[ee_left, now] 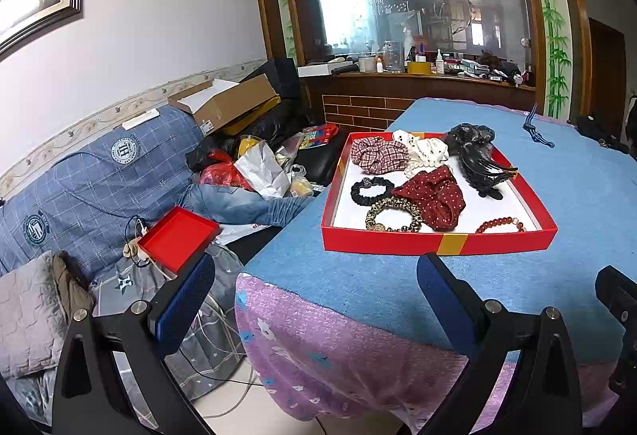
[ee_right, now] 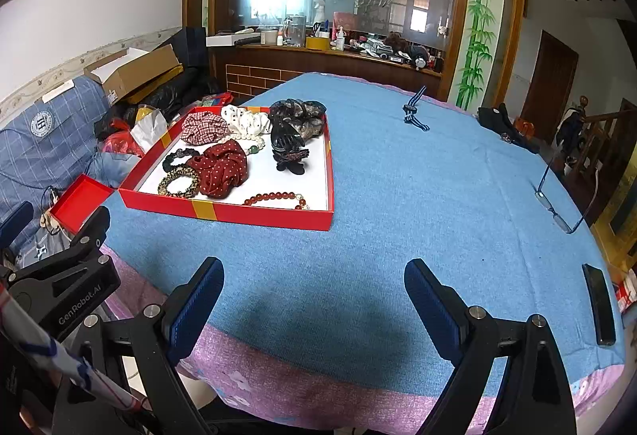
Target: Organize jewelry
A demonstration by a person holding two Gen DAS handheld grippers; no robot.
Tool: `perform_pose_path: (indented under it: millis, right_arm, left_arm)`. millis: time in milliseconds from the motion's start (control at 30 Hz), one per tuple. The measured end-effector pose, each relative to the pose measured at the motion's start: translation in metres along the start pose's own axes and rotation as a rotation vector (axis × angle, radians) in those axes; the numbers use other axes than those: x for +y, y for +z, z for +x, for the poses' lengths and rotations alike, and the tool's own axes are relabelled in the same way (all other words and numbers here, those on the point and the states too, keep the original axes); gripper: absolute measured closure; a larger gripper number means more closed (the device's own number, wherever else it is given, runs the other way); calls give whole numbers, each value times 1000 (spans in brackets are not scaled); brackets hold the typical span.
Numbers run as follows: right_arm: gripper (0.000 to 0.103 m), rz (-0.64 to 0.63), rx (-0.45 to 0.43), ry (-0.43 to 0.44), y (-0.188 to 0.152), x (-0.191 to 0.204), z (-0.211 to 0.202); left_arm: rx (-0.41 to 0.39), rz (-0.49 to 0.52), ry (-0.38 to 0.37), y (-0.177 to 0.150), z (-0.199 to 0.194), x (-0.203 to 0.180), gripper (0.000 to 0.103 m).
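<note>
A red tray (ee_left: pixel 398 241) (ee_right: pixel 223 214) sits on the blue-covered table (ee_left: pixel 577 196) (ee_right: pixel 398 196). It holds a dark red dotted scrunchie (ee_left: pixel 434 196) (ee_right: pixel 223 166), a plaid scrunchie (ee_left: pixel 378 154), a white one (ee_left: pixel 422 148), a black hair tie (ee_left: pixel 368 190), a leopard one (ee_left: pixel 394 214) (ee_right: pixel 179 182), pearls, a black claw clip (ee_left: pixel 481 164) (ee_right: pixel 286 148) and a red bead bracelet (ee_left: pixel 501 224) (ee_right: pixel 278 198). A blue striped band (ee_left: pixel 535 132) (ee_right: pixel 414 114) lies loose on the cloth. My left gripper (ee_left: pixel 314 299) is open and empty before the tray. My right gripper (ee_right: pixel 314 295) is open and empty over the near cloth.
Glasses (ee_right: pixel 565 196) and a black phone (ee_right: pixel 599 303) lie at the table's right edge. A small red box lid (ee_left: pixel 177 238) rests on the cluttered sofa (ee_left: pixel 99 176) to the left. A counter with bottles (ee_left: pixel 398 64) stands behind the table.
</note>
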State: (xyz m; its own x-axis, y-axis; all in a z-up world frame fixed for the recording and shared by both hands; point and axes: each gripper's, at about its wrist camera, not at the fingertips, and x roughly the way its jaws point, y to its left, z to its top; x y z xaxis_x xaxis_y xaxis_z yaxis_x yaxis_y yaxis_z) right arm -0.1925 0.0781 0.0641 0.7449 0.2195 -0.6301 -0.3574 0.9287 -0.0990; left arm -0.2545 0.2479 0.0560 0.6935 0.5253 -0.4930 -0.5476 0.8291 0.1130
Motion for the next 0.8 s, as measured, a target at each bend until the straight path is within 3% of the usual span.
perform_pose_path:
  millis: [800]
  right_arm:
    - [8, 1, 1, -1, 0, 0, -1]
  left_arm:
    - [2, 5, -3, -1, 0, 2, 2]
